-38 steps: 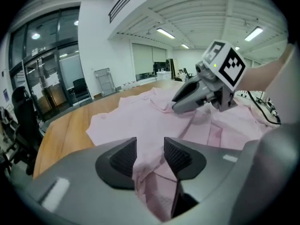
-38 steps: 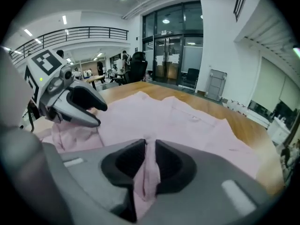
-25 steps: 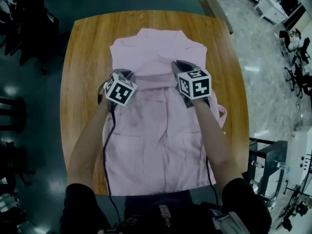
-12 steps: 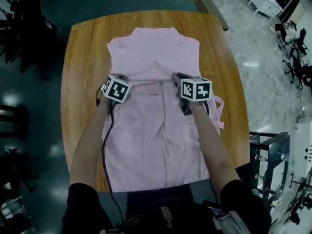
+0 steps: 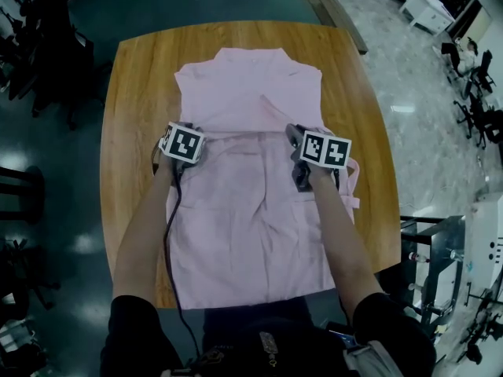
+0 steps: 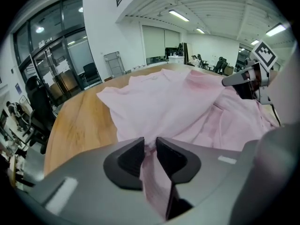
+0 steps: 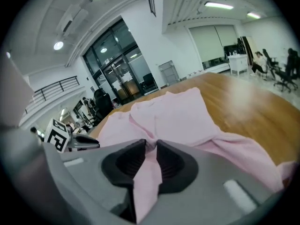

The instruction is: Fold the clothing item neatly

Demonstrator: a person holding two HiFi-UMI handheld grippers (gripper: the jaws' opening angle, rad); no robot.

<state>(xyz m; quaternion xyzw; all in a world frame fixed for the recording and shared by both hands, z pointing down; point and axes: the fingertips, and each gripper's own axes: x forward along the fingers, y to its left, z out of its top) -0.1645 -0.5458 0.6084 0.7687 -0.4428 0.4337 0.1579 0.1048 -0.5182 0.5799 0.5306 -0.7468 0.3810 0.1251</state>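
Note:
A pale pink shirt (image 5: 250,93) lies spread on the wooden table (image 5: 134,69), its far part folded over in a layer that ends at a cross fold between my two grippers. My left gripper (image 5: 192,126) sits at the left end of that fold; its jaws have just been opening, and a strip of pink cloth (image 6: 152,172) still runs between them, loose in a narrow gap. At the right end of the fold is my right gripper (image 5: 290,129). Its jaws have also just been opening, with fabric (image 7: 149,172) between the pads.
Bare wood shows around the shirt on the left, far and right sides. A pink sleeve (image 5: 351,181) sticks out at the shirt's right edge. Dark floor surrounds the table, with office chairs (image 5: 471,61) and a metal rack (image 5: 428,250) to the right.
Both grippers have sunk a little toward me along the fold. The right one has shifted right and rolled, so its marker cube now lies flatter.

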